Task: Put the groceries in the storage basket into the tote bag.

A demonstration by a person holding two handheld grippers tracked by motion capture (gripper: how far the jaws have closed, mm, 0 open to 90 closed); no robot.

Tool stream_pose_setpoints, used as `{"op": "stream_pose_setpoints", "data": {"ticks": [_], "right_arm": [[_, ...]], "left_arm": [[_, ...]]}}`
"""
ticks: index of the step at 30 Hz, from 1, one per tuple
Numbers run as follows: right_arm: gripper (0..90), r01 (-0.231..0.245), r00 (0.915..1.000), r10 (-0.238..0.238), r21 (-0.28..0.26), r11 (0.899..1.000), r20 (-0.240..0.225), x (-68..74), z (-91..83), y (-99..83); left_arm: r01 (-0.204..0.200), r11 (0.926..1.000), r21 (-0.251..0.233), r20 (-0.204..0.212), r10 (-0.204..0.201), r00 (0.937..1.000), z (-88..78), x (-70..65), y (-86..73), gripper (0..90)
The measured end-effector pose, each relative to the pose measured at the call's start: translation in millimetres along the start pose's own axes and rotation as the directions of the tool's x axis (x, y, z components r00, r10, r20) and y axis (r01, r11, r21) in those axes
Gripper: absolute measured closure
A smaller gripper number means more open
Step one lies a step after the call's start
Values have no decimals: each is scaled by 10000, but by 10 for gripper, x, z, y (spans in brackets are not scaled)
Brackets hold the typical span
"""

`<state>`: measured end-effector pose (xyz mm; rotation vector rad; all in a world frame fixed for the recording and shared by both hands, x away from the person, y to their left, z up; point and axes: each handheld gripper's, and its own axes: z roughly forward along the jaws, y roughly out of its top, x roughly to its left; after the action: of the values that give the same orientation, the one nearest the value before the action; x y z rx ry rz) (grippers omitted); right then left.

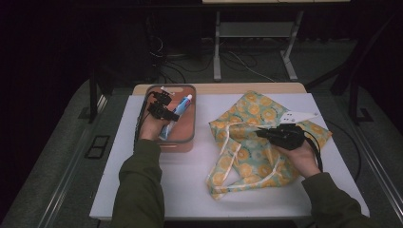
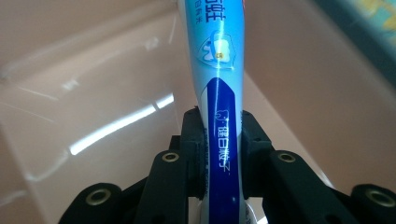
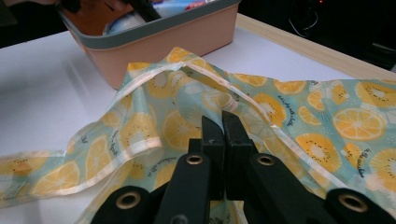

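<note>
A white-topped desk [image 1: 199,190] with a pale wooden far edge stands on grey carpeted floor [image 1: 57,156]. Beyond it the room is dark; a grey metal stand [image 1: 217,47] and black cables [image 1: 180,64] lie on the floor.

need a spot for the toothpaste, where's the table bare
Bare white table lies near the front edge between the sleeves, below the pink bin and left of the fruit-print bag. The right side is crowded by the bag.
</note>
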<state>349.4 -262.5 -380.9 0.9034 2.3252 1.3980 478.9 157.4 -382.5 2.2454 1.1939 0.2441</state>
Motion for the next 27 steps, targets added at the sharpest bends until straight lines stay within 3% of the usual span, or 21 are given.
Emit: {"op": "stream_pose_setpoints", "data": {"ticks": [5,8,16,23,27], "right_arm": [[890,-9,10000,9,-1,10000,25,-5,-4,0],[891,1,10000,-1,9,10000,49,-12,-6,-3],[891,23,9999,-24,45,10000,108,-18,-7,-4],[891,-27,9999,27,41,10000,120,-23,-10,-8],[890,-55,9999,55,15,10000,106,-20,-9,-7]], "left_arm": [[-261,9986,-450,-21,260,9997,-280,-71,56,749],[-372,9958,-836,256,395,9989,-441,-132,76,750],[-1034,9881,-1139,633,1111,9918,-753,-430,65,749],[-1671,9759,-1406,1057,1826,9775,-833,-783,-56,749],[-2070,9674,-1456,1395,2273,9638,-797,-993,-150,749]]}}
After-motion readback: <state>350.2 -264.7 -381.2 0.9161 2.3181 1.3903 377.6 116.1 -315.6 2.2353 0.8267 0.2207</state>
